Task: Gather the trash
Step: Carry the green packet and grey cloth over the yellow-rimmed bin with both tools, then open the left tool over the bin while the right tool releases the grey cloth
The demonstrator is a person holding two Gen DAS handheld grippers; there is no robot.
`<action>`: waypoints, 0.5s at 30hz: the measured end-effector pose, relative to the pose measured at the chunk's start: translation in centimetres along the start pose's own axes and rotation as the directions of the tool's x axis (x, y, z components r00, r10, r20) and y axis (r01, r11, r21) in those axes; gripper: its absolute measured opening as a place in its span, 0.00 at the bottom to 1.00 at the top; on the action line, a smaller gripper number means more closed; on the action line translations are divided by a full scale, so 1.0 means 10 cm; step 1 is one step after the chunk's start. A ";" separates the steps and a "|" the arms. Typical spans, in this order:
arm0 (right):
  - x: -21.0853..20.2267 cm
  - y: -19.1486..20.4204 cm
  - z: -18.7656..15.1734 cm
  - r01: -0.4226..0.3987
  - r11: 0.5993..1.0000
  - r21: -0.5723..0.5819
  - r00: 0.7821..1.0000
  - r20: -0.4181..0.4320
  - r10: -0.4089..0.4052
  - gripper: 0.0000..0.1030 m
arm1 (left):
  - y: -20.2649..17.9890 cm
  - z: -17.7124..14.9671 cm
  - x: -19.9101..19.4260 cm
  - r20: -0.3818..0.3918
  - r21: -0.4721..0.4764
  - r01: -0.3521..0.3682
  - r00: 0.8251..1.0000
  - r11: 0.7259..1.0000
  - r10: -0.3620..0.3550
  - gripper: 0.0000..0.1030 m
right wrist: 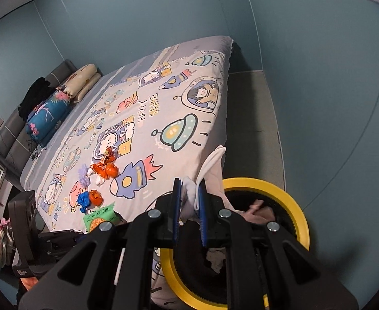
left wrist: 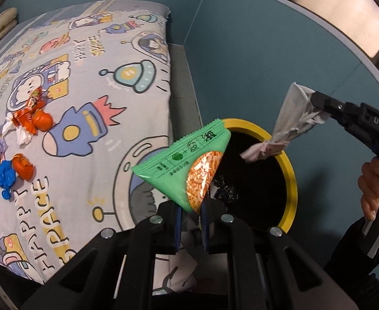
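The left gripper [left wrist: 191, 217] has its fingers clamped on the bottom corner of a green snack packet [left wrist: 183, 165], which stands up and fans out above the fingertips. Just past that packet sits the trash bin [left wrist: 290, 178], black inside with a yellow rim, on the floor against the bed's side. The right gripper [right wrist: 189, 201] is pinched tight on a crumpled white paper wad [left wrist: 290, 124]; from the left wrist view the wad hangs from its fingertips over the bin's mouth, its lower end drooping just inside the rim line. Some pale crumpled stuff [right wrist: 260, 210] already lies inside the bin.

Farther out, well left of both sets of fingers, more trash rests on the space-print bedsheet [left wrist: 91, 82]: an orange wrapper bundle [left wrist: 33, 117] with white tissue, and nearer, a blue balloon scrap [left wrist: 5, 175] touching an orange one [left wrist: 23, 166]. Pillows [right wrist: 82, 82] lie at the far headboard.
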State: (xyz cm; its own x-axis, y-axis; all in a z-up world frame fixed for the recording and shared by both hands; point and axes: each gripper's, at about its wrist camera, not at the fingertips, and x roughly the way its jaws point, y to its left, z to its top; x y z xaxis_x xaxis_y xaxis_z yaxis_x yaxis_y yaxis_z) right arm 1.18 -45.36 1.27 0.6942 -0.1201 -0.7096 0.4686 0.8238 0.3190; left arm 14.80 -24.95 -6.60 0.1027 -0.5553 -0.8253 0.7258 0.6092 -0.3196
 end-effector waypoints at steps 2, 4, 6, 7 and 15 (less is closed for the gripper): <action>0.01 -0.07 -0.02 0.003 1.000 0.014 1.000 -0.007 -0.003 0.11 | -0.09 -0.01 0.05 -0.014 0.024 -0.002 1.000 1.000 0.003 0.11; 0.03 -0.14 -0.05 0.004 1.000 0.031 1.000 -0.015 -0.003 0.11 | -0.17 -0.01 0.10 -0.030 0.047 -0.006 1.000 0.999 0.007 0.11; 0.05 -0.21 -0.08 0.004 0.999 0.046 1.000 -0.024 -0.003 0.11 | -0.24 -0.01 0.15 -0.040 0.059 -0.005 0.999 0.998 0.007 0.11; 0.06 -0.24 -0.09 0.005 0.999 0.050 1.000 -0.029 -0.003 0.11 | -0.26 0.00 0.16 -0.043 0.062 -0.004 0.999 0.998 0.007 0.11; 0.22 -0.43 -0.20 -0.001 0.997 0.075 0.997 -0.082 0.007 0.11 | -0.47 -0.04 0.39 -0.084 0.094 0.018 0.996 0.995 -0.010 0.11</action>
State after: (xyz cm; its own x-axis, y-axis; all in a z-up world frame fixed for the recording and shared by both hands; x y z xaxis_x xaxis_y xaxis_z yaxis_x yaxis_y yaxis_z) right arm -0.42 -47.99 -2.91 0.6500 -0.0685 -0.7569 0.5079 0.7800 0.3655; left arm 11.51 -29.72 -8.50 0.0375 -0.5120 -0.8582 0.7886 0.5426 -0.2893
